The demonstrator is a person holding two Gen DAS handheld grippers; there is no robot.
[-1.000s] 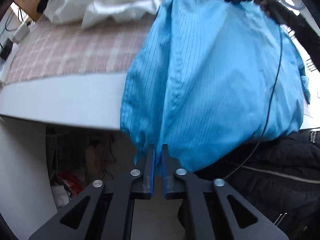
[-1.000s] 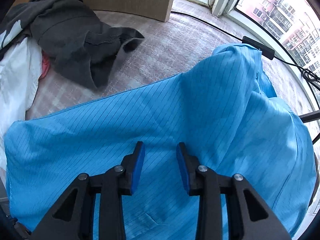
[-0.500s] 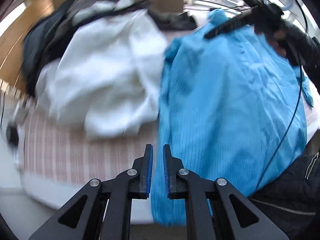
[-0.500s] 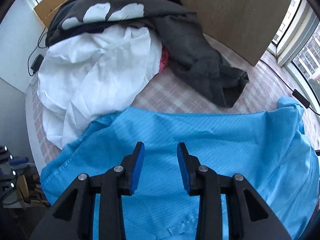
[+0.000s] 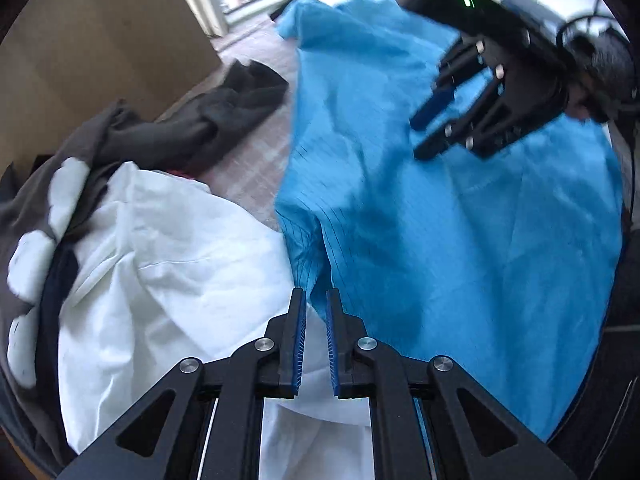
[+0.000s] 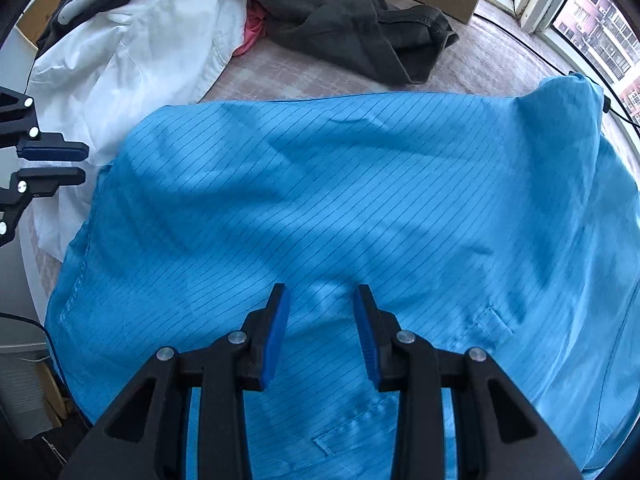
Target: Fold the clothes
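Blue pinstriped fabric fills most of what I see: a blue work garment (image 6: 360, 200) lies spread across the checked bed cover (image 6: 304, 76), with a small sewn pocket flap showing near its lower edge. One side edge of it bunches into folds just ahead of my left hand-held gripper (image 5: 316, 312). That gripper's jaws stand nearly together with a slim gap, and I see no cloth between the pads; the blue edge and the white garment (image 5: 168, 264) lie just beyond and beneath the tips. From the right wrist view the same gripper shows at the left rim, over the white cloth and just beside the blue garment's edge.

My right hand-held gripper (image 6: 322, 320) points down over the middle of the blue garment, its jaws apart and empty, the fabric below them. I cannot tell whether the tips touch it.

Beyond, a dark grey garment (image 6: 360, 28) lies crumpled on the bed near a wooden panel (image 5: 100, 40), touching the white one, with a bit of pink cloth (image 6: 252, 28) tucked between them. A window (image 6: 592, 12) shows buildings outside.
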